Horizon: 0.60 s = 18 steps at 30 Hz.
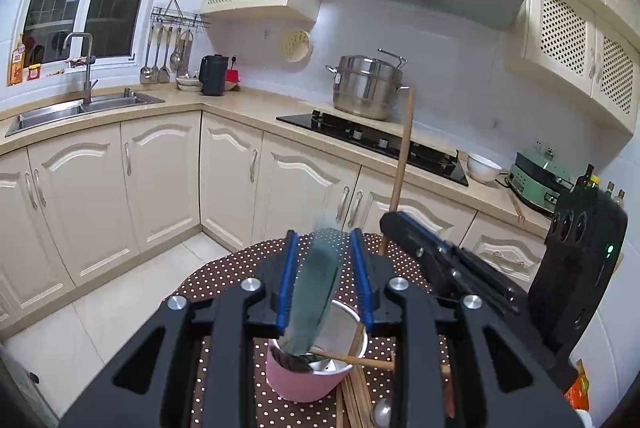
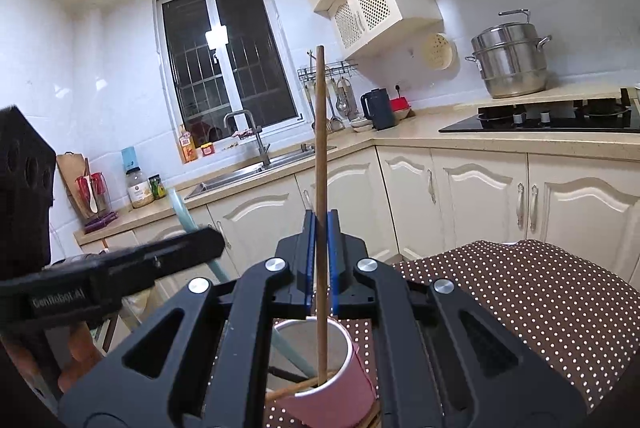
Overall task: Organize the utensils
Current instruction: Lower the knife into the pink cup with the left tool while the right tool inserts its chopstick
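A pink cup [image 1: 304, 382] with a metal inner wall stands on the polka-dot table [image 1: 224, 278]; it also shows in the right wrist view [image 2: 336, 384]. My left gripper [image 1: 326, 248] is open around a teal utensil handle [image 1: 320, 288] that leans in the cup, blurred, not clearly clamped. My right gripper [image 2: 321, 228] is shut on a brown wooden chopstick [image 2: 321, 187], held upright with its lower end inside the cup; the gripper and stick also show in the left wrist view [image 1: 402, 155]. Another chopstick [image 1: 352, 360] lies across the cup rim.
Several loose chopsticks [image 1: 354, 400] and a metal spoon [image 1: 380, 412] lie on the table beside the cup. Behind are kitchen cabinets, a sink [image 1: 76, 109], a black hob [image 1: 380, 143] with a steel pot [image 1: 366, 87], and a green appliance [image 1: 538, 181].
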Tool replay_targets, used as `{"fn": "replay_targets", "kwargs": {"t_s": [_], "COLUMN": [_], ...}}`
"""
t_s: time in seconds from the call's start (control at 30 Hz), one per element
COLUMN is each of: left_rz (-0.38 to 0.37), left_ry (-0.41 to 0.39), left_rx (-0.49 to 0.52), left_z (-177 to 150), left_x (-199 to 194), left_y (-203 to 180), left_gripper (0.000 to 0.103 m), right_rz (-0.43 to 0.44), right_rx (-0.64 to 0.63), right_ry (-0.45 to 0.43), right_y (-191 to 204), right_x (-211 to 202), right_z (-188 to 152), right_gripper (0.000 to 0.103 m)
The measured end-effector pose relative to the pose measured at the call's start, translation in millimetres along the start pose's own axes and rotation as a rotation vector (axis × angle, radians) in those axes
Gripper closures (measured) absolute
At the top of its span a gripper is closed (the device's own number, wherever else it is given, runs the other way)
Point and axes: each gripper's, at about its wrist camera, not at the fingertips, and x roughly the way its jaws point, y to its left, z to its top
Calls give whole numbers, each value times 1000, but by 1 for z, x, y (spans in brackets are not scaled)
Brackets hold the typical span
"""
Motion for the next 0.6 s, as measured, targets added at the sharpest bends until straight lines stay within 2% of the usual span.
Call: {"fn": "replay_targets", "kwargs": {"t_s": [0.17,0.6], "left_rz": [4,74], "left_ry": [-5,-7], "left_rx": [-7,17], "left_z": [1,-6], "left_x": [-6,-24], "left_y": [-1,-3], "left_gripper": [68,52], "right_rz": [-12,-78], "right_rx": [-20,-48], "right_ry": [26,80], "right_y": [4,20], "right_x": [-4,-12], "right_z": [-1,-11], "right_gripper": [96,96]}}
